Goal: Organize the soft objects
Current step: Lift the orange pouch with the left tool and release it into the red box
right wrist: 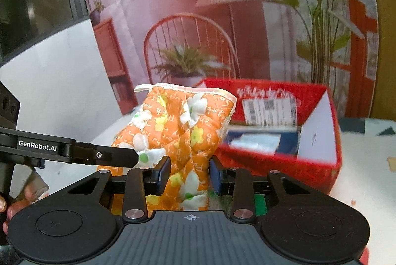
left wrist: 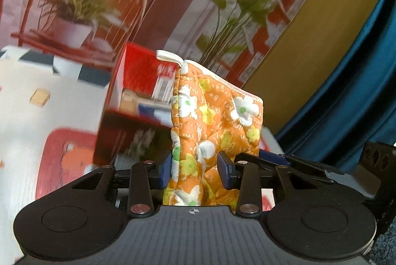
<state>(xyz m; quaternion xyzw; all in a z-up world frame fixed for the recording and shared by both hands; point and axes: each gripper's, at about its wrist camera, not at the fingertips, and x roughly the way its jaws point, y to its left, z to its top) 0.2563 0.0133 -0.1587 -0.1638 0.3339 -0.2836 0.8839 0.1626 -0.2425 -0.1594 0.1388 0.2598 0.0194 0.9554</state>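
- An orange quilted oven mitt (left wrist: 217, 126), printed with white and yellow flowers and edged in white piping, is held upright between both grippers, clear of the surface below.
- In the left wrist view, the left gripper (left wrist: 196, 172) is seen closed on the lower part of the mitt — its blue pads (left wrist: 166, 169) are pressed into the padded fabric from either side, and the cloth is bunched between them.
- In the right wrist view, the right gripper (right wrist: 190, 174) is likewise clamped on the mitt's lower part, the fabric pinched into a narrow waist between the pads (right wrist: 214, 174).
- The other gripper's black finger, marked "GenRobot.AI" (right wrist: 38, 145), is seen entering from the left of the right wrist view and touching the mitt's left edge.
- A white hanging loop (left wrist: 169, 56) is seen at the mitt's top corner.
- A red cardboard box (right wrist: 279, 163) stands open just behind and to the right of the mitt in the right wrist view; a white label with a barcode (right wrist: 269, 111) is seen on its inner wall.
- The box rests on a light patterned tablecloth (left wrist: 61, 111).
- Behind everything a printed backdrop (right wrist: 173, 5) is hung, showing a red chair, potted plants and a lamp.
- Part of a person's hand (right wrist: 14, 200) is visible at the lower left of the right wrist view.
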